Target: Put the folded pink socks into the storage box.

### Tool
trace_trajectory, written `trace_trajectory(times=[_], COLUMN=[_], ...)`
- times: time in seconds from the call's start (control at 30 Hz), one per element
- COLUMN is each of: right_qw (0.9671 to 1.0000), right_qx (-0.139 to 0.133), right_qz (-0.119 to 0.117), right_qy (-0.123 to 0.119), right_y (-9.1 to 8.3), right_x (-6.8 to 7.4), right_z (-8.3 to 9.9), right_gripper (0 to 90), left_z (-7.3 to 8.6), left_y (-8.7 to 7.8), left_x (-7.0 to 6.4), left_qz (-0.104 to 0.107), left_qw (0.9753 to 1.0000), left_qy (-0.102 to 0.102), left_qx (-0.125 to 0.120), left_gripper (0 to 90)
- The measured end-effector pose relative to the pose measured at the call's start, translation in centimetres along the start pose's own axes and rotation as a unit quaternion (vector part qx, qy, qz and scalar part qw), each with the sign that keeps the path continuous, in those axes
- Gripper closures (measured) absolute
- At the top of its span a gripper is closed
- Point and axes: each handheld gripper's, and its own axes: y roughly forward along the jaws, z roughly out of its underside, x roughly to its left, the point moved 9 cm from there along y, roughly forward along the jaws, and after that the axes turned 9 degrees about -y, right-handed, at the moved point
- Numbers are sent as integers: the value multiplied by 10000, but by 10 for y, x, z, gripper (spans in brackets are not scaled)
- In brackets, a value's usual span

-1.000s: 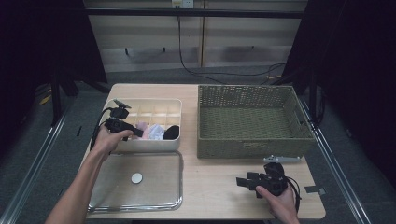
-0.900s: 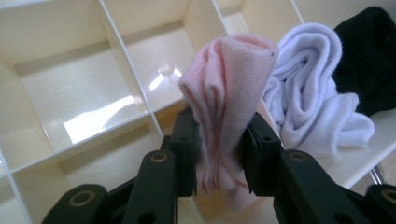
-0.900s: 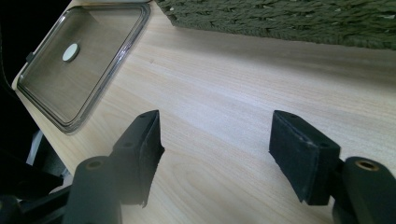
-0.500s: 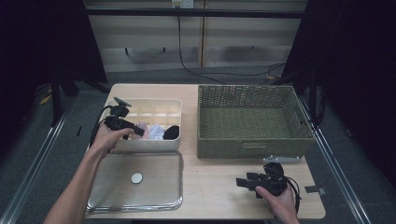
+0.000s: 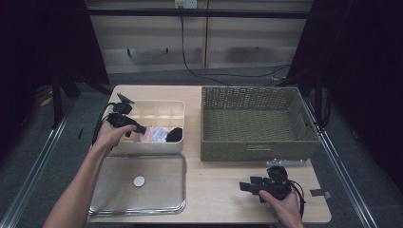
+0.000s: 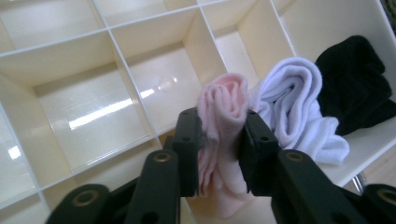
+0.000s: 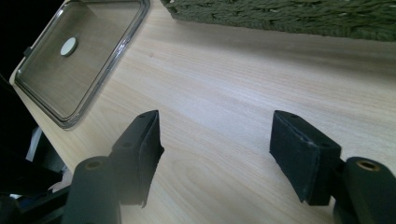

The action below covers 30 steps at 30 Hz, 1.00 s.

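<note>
Left claw [image 6: 218,140] pinches pink sock [image 6: 219,121], seemingly above the divider edges.

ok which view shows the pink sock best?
Left gripper view: the pink sock sits rolled, pinched between the left gripper jaws above the divided box. High view gives a small pink patch. Right gripper view looks at the table.

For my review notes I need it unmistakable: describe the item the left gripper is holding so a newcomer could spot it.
Start at the cream divided box left of the green woven basket on the wooden table. Along its near row lie three rolled socks; the left gripper is clamped on the pink sock. It is the leftmost, beside the white sock and the black sock.
</note>
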Motion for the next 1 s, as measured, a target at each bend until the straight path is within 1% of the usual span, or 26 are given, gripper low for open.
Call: trace_trajectory(times=[0.07, 0.13, 0.2, 0.23, 0.27, 0.3, 0.37, 0.4, 0.47, 0.53, 0.6, 0.67, 0.7, 0.73, 0.77, 0.8, 0.87, 0.9, 0.97, 1.0], right_qw=[10000, 10000, 10000, 10000, 10000, 10000, 10000, 10000, 10000, 10000, 10000, 10000, 10000, 10000, 10000, 10000, 10000, 10000, 10000, 10000], right_qx=[3, 16, 21, 21, 17, 17, 11, 5, -22, -22, -14, -15, -8, -2, -5, -10, -23, -17, -22, -13], right_qz=[6, 12, 15, 15, 4, 6, 15, 26, 9, 30, 14, -12, -18, -14, -8, -16, -15, -2, -21, -16], right_qy=[22, 15, -5, -5, -1, -1, 8, 12, -1, 37, 36, 16, 14, 20, 13, 19, -7, 6, -4, 1], right_y=[0, 1, 1, 1, 1, 1, 1, 1, 0, -1, -1, 0, 0, 0, 0, 0, -1, -1, 0, 0], right_x=[-1, -1, 0, 0, 1, 1, 0, 0, 0, -1, -1, -1, 0, 0, 1, 1, 2, 1, 0, 1], right_z=[0, 0, 0, 0, 0, 0, 0, 0, 0, 0, 0, 0, 0, 0, 0, 0, 0, 0, 0, 0], right_gripper=[335, 334, 335, 335, 335, 335, 335, 335, 334, 334, 333, 333, 333, 333, 333, 333, 333, 333, 332, 333], left_z=[2, 3, 3, 4, 6, 8, 11, 13, 13, 13, 14, 16, 16, 15, 16, 16, 16, 16, 16, 16], left_y=[-1, 0, 3, 4, 5, 7, 10, 13, 16, 16, 16, 19, 20, 21, 21, 21, 23, 24, 24, 24], left_x=[-1, 0, 0, 0, 0, 0, 1, 1, 2, 1, 1, 2, 1, 1, 2, 1, 1, 2, 2, 1], left_qz=[-77, -154, -133, -142, -136, -168, -123, -110, -51, -27, -30, -84, -55, -86, -139, -137, -145, -152, -115, -58], left_qw=[9999, 9996, 9995, 9994, 9990, 9989, 9986, 9984, 9988, 9989, 9989, 9987, 9986, 9988, 9985, 9985, 9990, 9990, 9993, 9994], left_qy=[26, 4, -22, 6, 61, 87, 55, 70, 39, 29, 27, 91, 96, 44, 166, 159, 83, 103, 14, -62], left_qx=[113, 236, 288, 322, 414, 431, 509, 549, 495, 458, 470, 504, 526, 484, 494, 496, 422, 404, 355, 326], left_gripper=[735, 741, 746, 746, 746, 747, 747, 747, 747, 747, 747, 747, 747, 746, 746, 745, 742, 739, 735, 733])
